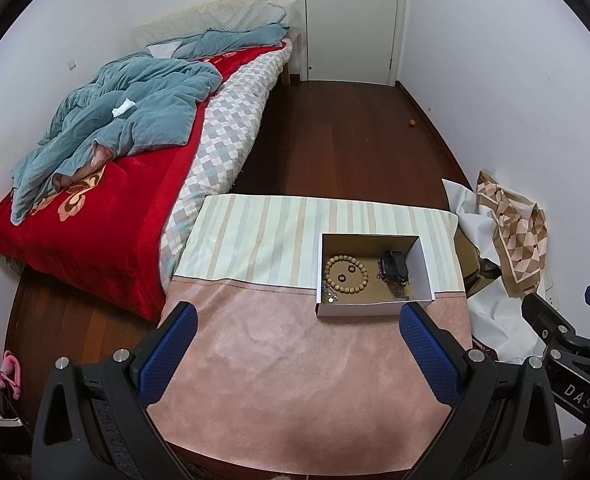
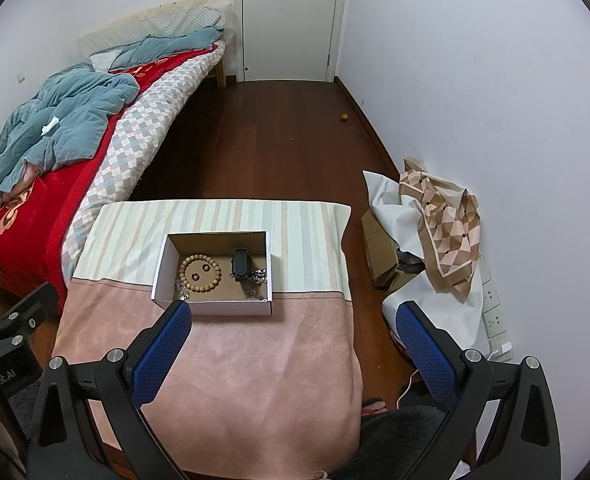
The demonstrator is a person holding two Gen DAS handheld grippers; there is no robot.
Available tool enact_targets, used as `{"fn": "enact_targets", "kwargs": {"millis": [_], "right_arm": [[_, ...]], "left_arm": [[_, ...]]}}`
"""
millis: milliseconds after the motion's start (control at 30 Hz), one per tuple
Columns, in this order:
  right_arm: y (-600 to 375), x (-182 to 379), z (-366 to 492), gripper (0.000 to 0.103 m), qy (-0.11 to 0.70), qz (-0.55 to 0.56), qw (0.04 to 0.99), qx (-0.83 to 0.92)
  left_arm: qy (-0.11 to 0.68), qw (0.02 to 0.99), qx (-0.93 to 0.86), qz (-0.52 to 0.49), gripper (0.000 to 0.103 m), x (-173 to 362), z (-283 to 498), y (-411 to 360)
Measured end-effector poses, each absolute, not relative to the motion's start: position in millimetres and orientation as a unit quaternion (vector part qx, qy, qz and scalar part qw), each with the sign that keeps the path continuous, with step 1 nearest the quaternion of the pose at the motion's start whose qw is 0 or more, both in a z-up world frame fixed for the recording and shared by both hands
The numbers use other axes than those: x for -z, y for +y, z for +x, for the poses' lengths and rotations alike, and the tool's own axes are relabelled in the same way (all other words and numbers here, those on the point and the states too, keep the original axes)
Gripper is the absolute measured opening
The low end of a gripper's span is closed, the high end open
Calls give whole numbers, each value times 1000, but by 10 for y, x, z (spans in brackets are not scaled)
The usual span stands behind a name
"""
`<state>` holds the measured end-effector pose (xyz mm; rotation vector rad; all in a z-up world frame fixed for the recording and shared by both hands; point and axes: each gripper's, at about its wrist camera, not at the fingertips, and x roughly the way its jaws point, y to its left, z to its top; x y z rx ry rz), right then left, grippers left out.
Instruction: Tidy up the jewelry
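While both hovered: nothing was held.
Left claw (image 1: 297,330): gaped wide.
Right claw (image 2: 295,330): gaped wide.
Box (image 2: 215,308): mid-bench, held beads (image 2: 200,273).

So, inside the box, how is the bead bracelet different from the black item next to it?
The bead bracelet is tan, made of round beads, and lies flat as an open ring; the black item is dark, solid and blocky, and rises higher. The bracelet lies in the left half of the white box, the black item more to the right. Both rest on the box floor, untouched by either gripper.
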<state>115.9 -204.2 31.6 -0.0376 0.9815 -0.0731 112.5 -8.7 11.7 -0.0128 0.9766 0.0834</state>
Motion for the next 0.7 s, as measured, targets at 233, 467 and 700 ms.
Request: {"fn": "enact_targets", "kwargs": {"millis": [233,467,700], "right_arm": [[-2040,-315,1157,103,471,-17,881,35],[-2047,-313,1142,103,471,-17,882,35],[-2045,-313,1139,103,470,-18,882,34]], "left_arm": [[469,882,-40,-6,103,-127,1124,-91],[467,883,-40,-7,103,-155,1116,-107],[468,883,-40,-7,103,-159,1113,-107]]}}
